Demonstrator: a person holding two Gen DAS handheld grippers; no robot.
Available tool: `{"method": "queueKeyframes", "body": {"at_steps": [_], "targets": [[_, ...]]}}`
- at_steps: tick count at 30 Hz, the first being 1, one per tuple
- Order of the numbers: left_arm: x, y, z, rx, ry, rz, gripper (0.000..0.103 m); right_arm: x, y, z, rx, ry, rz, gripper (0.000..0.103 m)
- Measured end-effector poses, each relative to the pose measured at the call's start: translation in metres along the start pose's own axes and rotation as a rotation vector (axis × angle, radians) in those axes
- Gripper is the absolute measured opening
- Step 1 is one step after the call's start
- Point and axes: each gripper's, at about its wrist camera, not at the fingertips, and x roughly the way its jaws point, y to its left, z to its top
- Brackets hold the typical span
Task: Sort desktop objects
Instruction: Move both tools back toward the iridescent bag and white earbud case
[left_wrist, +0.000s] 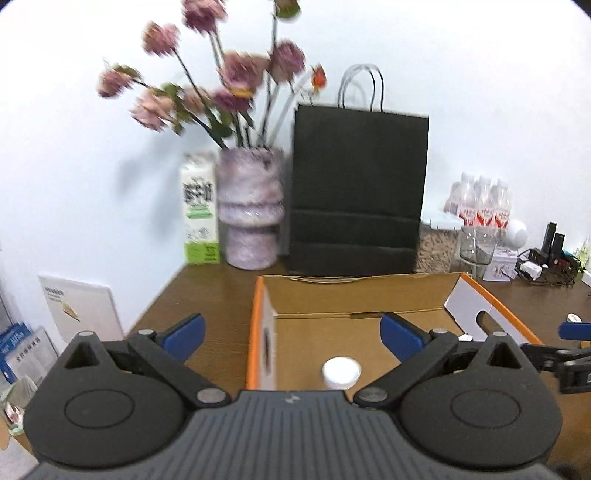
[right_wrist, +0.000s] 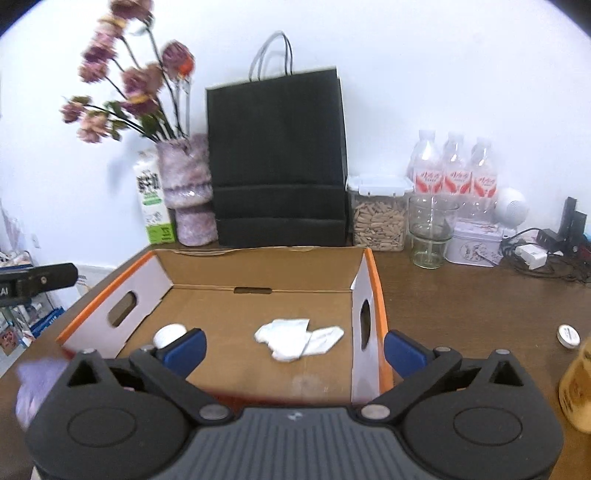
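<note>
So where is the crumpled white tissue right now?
In the right wrist view, the crumpled white tissue lies on the floor of the cardboard box, right of centre, nearer the box's right wall than the white cap at the left.

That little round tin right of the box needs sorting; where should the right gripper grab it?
The round tin lies flat on the desk, lid up. Come from above with the open right gripper and pinch across its rim; the low sides probably rule out a level approach.
</note>
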Motion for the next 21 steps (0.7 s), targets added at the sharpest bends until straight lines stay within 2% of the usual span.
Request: {"method": "queueKeyframes", "body": {"at_steps": [4,9,12,15,18,21], "targets": [[-0.024,0.014,-0.029,-0.008,-0.014,0.003,0.103,-0.029,-0.001,-0.029,-0.006,-0.013,-0.011,0.103],[-0.036,0.032,-0.063,-0.011,0.039,0.032,0.103,-0.051,-0.008,-0.066,-0.024,-0.016,-0.085,0.103],[-0.037,0.048,-0.078,-0.052,0.067,0.033,0.103,-0.051,-0.016,-0.082,-0.012,0.007,-0.106,0.103],[-0.040,0.057,-0.087,-0.090,0.042,0.029,0.103,-0.047,-0.024,-0.088,0.030,0.001,-0.104,0.103],[-0.040,0.059,-0.094,-0.099,0.010,0.023,0.103,-0.041,-0.025,-0.092,0.029,0.005,-0.109,0.103],[-0.035,0.056,-0.098,-0.086,0.033,0.001,0.103,-0.035,-0.022,-0.095,-0.004,0.023,-0.129,0.103]]}}
